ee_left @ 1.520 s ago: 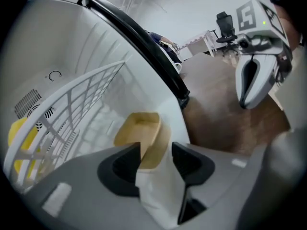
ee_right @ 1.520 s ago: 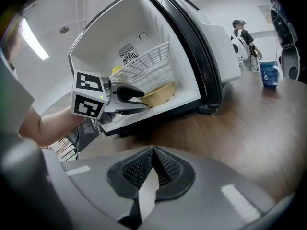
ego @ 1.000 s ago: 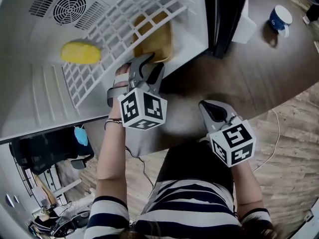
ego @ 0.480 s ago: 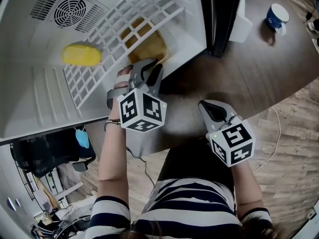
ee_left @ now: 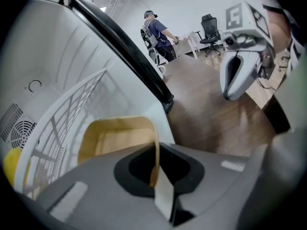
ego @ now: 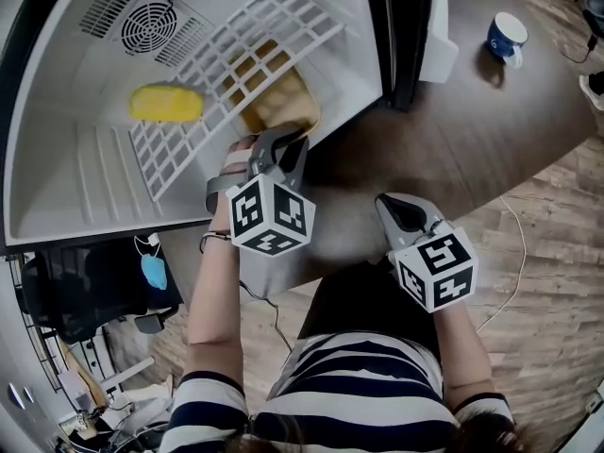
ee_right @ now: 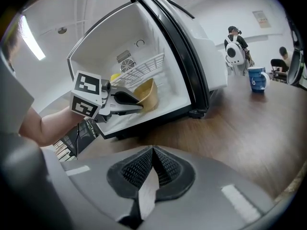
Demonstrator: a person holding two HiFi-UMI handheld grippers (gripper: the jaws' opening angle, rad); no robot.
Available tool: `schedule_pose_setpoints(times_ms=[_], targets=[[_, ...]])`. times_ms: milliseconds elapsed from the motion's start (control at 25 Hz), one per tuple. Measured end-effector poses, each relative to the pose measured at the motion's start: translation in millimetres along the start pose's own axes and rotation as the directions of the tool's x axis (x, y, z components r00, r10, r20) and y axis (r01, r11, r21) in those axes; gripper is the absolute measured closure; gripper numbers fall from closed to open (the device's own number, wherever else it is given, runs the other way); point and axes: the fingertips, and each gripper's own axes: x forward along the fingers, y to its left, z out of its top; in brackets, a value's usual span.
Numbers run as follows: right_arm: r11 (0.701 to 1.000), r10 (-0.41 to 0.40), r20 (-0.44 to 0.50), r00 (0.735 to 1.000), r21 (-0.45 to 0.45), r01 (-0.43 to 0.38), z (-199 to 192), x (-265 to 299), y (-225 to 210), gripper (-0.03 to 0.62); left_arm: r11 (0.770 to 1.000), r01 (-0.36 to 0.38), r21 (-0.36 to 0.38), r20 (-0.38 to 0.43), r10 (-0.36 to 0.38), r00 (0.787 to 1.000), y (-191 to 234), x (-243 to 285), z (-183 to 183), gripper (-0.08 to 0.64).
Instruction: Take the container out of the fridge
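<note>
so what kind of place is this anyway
Most likely an office or lab workspace, not a home kitchen. A small fridge sits open on a long wooden table with a mug, and an office chair stands in an open room behind.

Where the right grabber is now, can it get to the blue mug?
Probably yes: only bare table lies between the right gripper and the blue mug, though its shut jaws must open first.

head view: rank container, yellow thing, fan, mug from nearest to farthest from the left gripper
1. container: its rim is in the left gripper's jaws, at the fridge front
2. yellow thing: inside the fridge, to the left
3. fan: fridge back wall, upper left
4. mug: on the table, far right
</note>
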Motion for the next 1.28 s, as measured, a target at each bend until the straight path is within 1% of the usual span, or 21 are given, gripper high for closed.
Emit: schedule_pose_setpoints(times_ms=[80,280,480,720,840,1080,1280], targets=[[1.0,-0.005,0.011,1.0,-0.002,0.005,-2,-8,-1,0.595,1.0,0.0,0.0,0.007,0.0,1.0,-6,-7,7,0.56],[1.0,-0.027,0.026,0.999,-0.007,0.027,-2,-20,-3,0.595,0.999,0.025,-0.03,0.022,-0.024,0.999,-25,-20,16,0.56],[0.999,-0.05,0.033,0.998,-0.018,0.051,2,-31,-5,0.594,0.997,0.048,-0.057,0.032,-0.046,0.998,-40,-33,18,0.56],[0.997,-0.065,0.04,0.997,-0.047,0.067,8,-41,-5,0.595,0.996,0.084,-0.042,0.04,-0.083,0.996,-63,-48,24,0.56],[0.996,-0.064,0.045,0.997,-0.059,0.066,9,-45,-4,0.594,0.993,0.103,-0.051,0.034,-0.101,0.994,-78,-55,25,0.56],[0.994,-0.075,0.053,0.996,-0.071,0.079,10,-51,-4,0.595,0.992,0.108,-0.07,0.03,-0.106,0.994,-97,-67,23,0.56],[0.993,-0.085,0.055,0.995,-0.081,0.09,10,-55,-5,0.595,0.985,0.128,-0.112,0.024,-0.126,0.992,-113,-76,18,0.56]])
